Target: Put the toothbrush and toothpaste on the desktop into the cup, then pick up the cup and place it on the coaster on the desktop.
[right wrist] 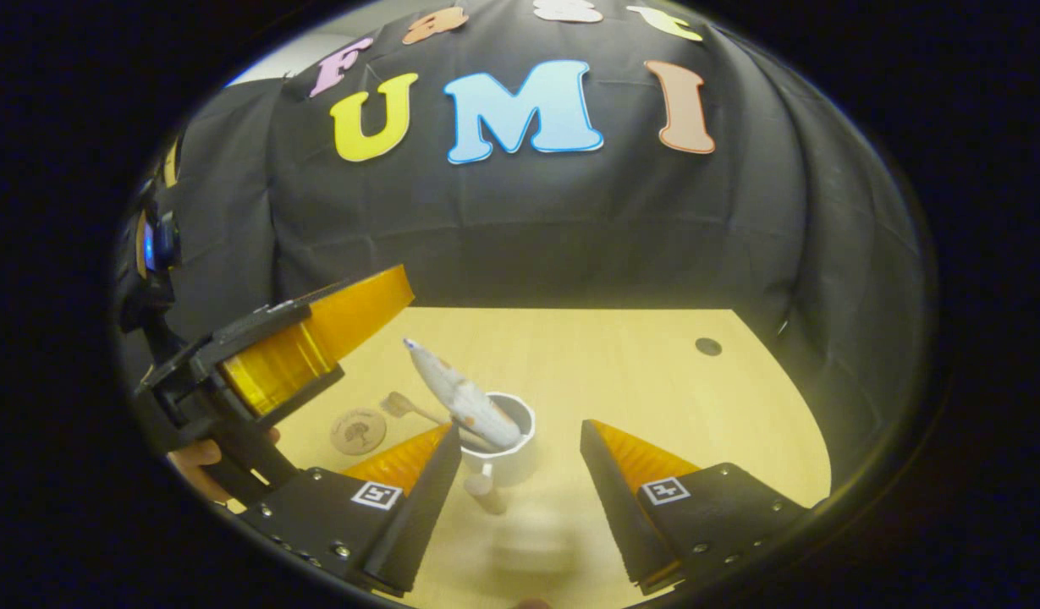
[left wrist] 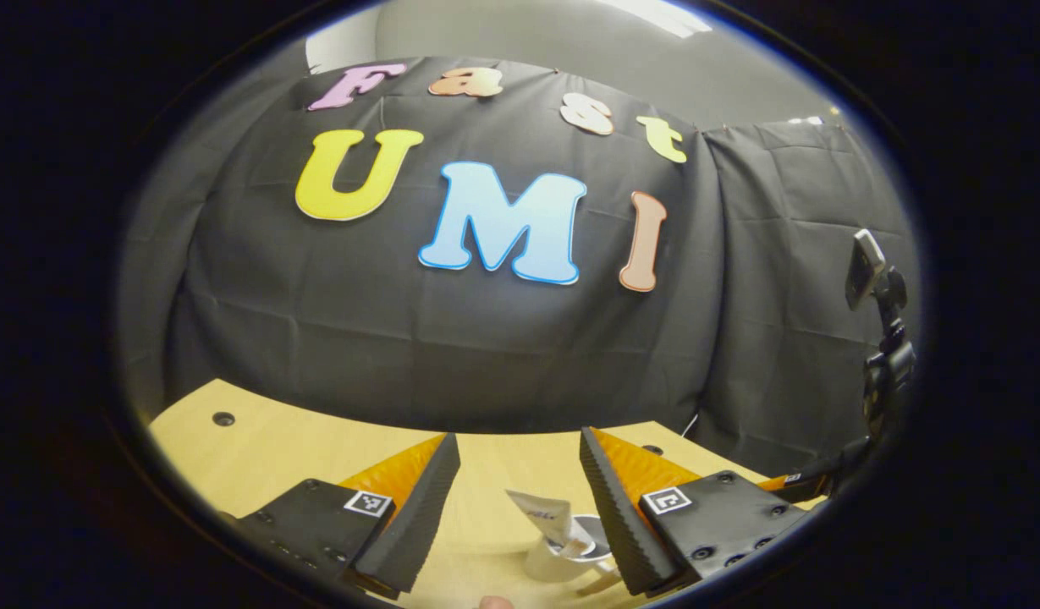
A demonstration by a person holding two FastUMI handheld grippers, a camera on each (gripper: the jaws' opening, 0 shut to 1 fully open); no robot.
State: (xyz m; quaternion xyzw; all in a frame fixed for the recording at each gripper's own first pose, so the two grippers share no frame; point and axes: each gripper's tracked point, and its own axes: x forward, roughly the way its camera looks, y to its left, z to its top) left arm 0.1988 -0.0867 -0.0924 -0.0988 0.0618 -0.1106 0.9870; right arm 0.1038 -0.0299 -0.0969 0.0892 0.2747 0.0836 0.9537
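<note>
On the pale wooden desktop (right wrist: pixel 638 372), a round coaster (right wrist: pixel 358 430) lies bare just left of the white cup (right wrist: pixel 513 448) — toothpaste (right wrist: pixel 464 396) and toothbrush (right wrist: pixel 411 408) stand tilted inside it. The left gripper (right wrist: pixel 316 338), fingers apart, hovers above the coaster; the right gripper (right wrist: pixel 520 469) is spread wide before the cup, holding nothing.

White cup (right wrist: pixel 509 452) upright on desk (right wrist: pixel 655 381), toothpaste (right wrist: pixel 464 396) w/ toothbrush (right wrist: pixel 409 408) leaning out left. Round brown coaster (right wrist: pixel 358 430) flat, left of cup, apart.
</note>
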